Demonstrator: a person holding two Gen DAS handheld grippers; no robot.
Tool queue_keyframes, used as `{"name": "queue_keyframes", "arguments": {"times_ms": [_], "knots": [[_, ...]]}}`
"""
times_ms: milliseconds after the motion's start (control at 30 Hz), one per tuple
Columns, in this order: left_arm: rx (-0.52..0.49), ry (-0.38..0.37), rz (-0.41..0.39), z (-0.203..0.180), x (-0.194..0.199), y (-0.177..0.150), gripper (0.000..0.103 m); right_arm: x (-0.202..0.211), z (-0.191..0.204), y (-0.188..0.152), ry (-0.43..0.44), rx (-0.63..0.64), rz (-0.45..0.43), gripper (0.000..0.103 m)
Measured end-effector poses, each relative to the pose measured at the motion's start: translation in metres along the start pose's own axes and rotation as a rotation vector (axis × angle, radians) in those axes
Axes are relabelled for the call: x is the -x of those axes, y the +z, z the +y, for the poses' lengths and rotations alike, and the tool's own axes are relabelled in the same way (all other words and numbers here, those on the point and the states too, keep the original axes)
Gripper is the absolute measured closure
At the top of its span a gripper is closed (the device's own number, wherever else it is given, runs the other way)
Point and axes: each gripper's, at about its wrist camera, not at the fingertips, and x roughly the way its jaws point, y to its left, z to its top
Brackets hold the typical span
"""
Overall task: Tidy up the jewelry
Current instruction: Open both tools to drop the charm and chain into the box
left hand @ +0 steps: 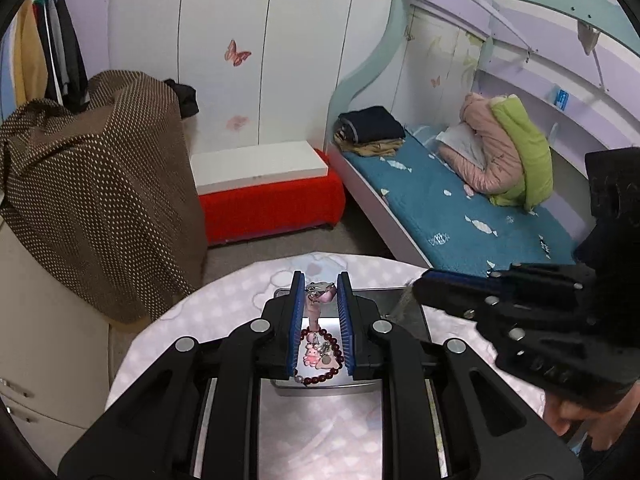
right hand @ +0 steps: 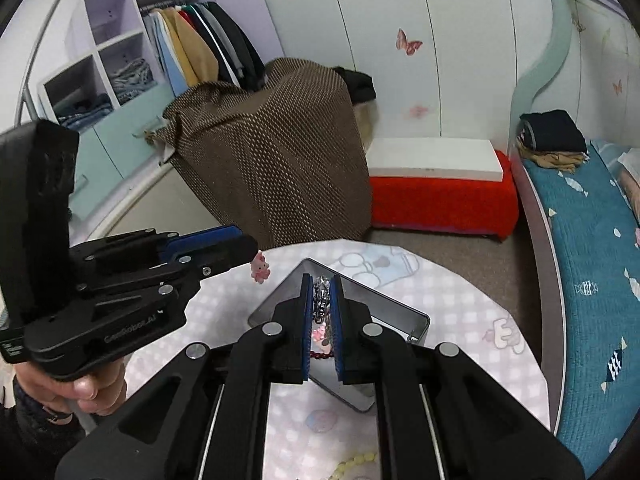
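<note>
Round table [right hand: 460, 304] under pink checked cloth bears open metal tin [right hand: 416, 320]; left gripper [left hand: 320, 284] clamps keychain charm [left hand: 319, 294]; right gripper [right hand: 321, 286] fully closed above tin.

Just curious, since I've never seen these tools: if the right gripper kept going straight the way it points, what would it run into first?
Probably the open metal tin on the table: the right gripper aims down into it, likely at the silver chain inside. Depth is uncertain.
</note>
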Motion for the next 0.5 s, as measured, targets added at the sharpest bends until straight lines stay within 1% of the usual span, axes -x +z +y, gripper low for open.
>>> {"name": "queue_keyframes", "arguments": {"times_ms": [133,233,267,300,333,367,400,433,467,500], "knots": [[0.017,-0.005,0.039,0.004,-0.020,0.001,0.086,-0.014,-0.003,-0.001,-0.019,0.001,0.033,0.096],[0.030,-0.029,0.072,0.011,-0.032,0.000,0.086,-0.021,-0.007,-0.003,-0.033,-0.001,0.057,0.095],[0.034,-0.031,0.082,0.013,-0.034,0.000,0.086,-0.023,-0.007,-0.004,-0.039,-0.002,0.062,0.093],[0.037,-0.031,0.089,0.014,-0.036,-0.001,0.082,-0.023,-0.007,-0.003,-0.045,-0.004,0.064,0.092],[0.043,-0.033,0.090,0.017,-0.035,-0.001,0.060,-0.023,-0.009,-0.004,-0.058,-0.009,0.071,0.088],[0.056,-0.028,0.080,0.020,-0.033,-0.002,0.042,-0.023,-0.009,-0.005,-0.069,-0.008,0.074,0.075],[0.072,-0.003,0.055,0.023,-0.029,-0.002,0.014,-0.022,-0.010,-0.006,-0.083,-0.006,0.072,0.058],[0.084,0.008,0.028,0.025,-0.024,-0.003,0.007,-0.020,-0.011,-0.007,-0.102,-0.009,0.064,0.042],[0.090,0.008,0.017,0.028,-0.022,-0.003,0.007,-0.016,-0.013,-0.008,-0.098,-0.023,0.046,0.019],[0.096,0.004,0.018,0.032,-0.019,-0.004,0.007,-0.011,-0.014,-0.009,-0.105,-0.034,0.019,0.012]]}}
